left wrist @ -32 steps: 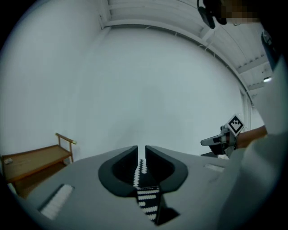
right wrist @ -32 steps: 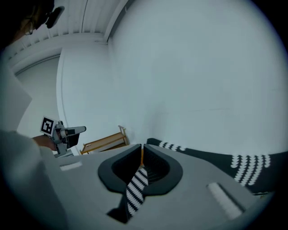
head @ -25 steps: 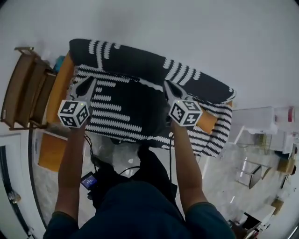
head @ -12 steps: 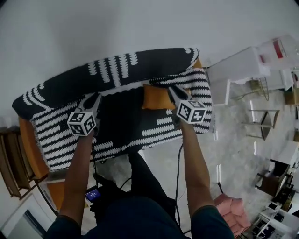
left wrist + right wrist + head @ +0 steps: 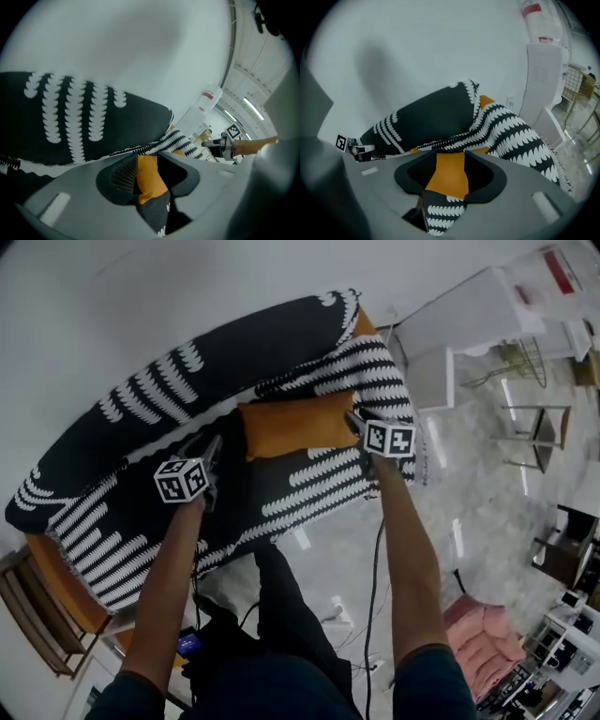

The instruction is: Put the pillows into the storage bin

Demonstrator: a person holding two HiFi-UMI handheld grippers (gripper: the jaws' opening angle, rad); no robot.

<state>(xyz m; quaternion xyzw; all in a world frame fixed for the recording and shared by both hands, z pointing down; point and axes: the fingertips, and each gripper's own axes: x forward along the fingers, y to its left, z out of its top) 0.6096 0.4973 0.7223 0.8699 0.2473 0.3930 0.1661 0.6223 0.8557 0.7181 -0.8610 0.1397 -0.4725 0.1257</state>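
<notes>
An orange pillow (image 5: 291, 424) lies on the seat of a sofa under a black-and-white patterned throw (image 5: 187, 381). My left gripper (image 5: 214, 442) hovers just off the pillow's left end. Its jaws are opening, with the orange pillow (image 5: 149, 176) showing in the gap ahead of them and the pads not pressing it. My right gripper (image 5: 350, 416) is at the pillow's right end. Its jaws are opening too, and the pillow (image 5: 449, 174) shows between them unpressed. No storage bin is in view.
A white cabinet (image 5: 473, 320) stands right of the sofa. A wooden chair (image 5: 37, 615) is at the lower left, beside the sofa's bare orange cushion (image 5: 58, 585). A pink seat (image 5: 480, 652) sits on the pale floor at lower right, with metal stools (image 5: 534, 427) further off.
The view has swung right along the sofa. The orange pillow, hidden one second ago, now lies in full view, and both grippers have come to its two ends.
</notes>
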